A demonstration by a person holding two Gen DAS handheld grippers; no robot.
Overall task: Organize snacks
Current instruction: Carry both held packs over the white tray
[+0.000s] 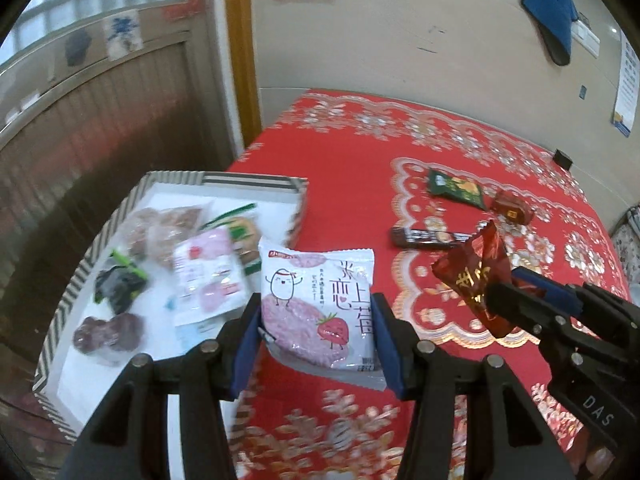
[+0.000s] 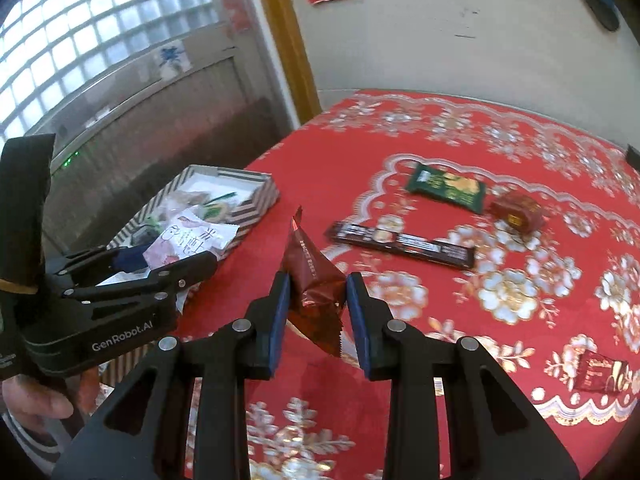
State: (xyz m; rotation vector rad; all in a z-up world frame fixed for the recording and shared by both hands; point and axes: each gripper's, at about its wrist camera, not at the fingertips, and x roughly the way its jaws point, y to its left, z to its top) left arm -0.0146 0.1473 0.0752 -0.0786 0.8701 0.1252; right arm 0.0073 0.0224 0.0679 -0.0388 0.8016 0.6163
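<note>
My left gripper [image 1: 318,334] is clamped on a white-and-pink strawberry snack pkt [image 1: 320,304] w/ a cartoon figure, held above the table edge beside the striped box [image 1: 256,182]. My right gripper [image 2: 314,312] pinches a shiny dark-red wrapper [image 2: 312,280] over the red floral cloth [image 2: 500,128].

A: What's off the cloth? 
B: A white and pink strawberry packet [image 1: 320,308], face up, tilted, raised just beside the striped box [image 1: 256,185], and a dark red foil packet [image 2: 314,280], crumpled, one corner pointing up.

A: And the box? 
B: Several wrapped snacks lie inside.

A: On the cloth? 
B: A green packet [image 2: 446,188], a long brown bar [image 2: 404,245] and two small red packets, lying flat.
</note>
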